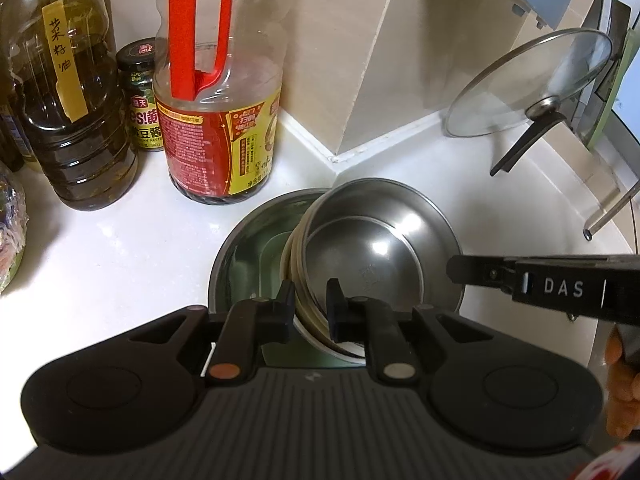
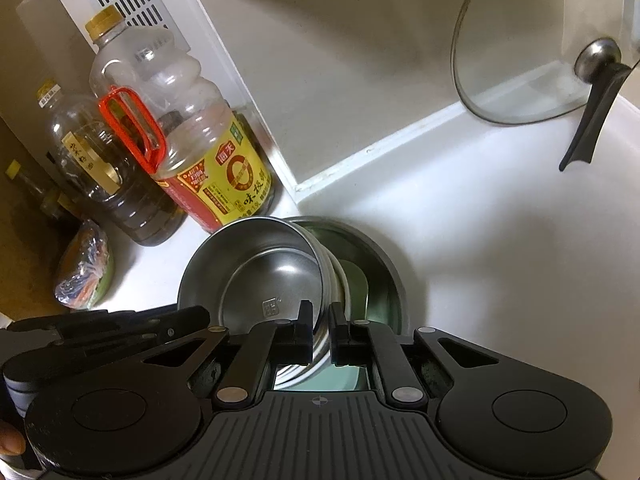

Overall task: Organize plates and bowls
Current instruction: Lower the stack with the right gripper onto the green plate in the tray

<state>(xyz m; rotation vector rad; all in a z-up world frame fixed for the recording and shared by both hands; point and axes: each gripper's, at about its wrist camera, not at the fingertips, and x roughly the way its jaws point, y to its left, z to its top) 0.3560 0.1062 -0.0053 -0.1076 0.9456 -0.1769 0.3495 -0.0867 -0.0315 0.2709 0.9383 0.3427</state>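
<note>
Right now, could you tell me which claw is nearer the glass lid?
Right. The right claw grips the bowl stack on the side toward the glass lid; the left claw grips its far side.

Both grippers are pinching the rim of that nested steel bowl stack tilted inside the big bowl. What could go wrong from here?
1. The bowl stack is gripped by left gripper and right gripper only at thin rims; inner bowls may slip out when lifted.
2. The stack leans inside the large bowl, which could drag or tip.
3. The soy sauce bottle stands close behind; a swing might knock it.
</note>
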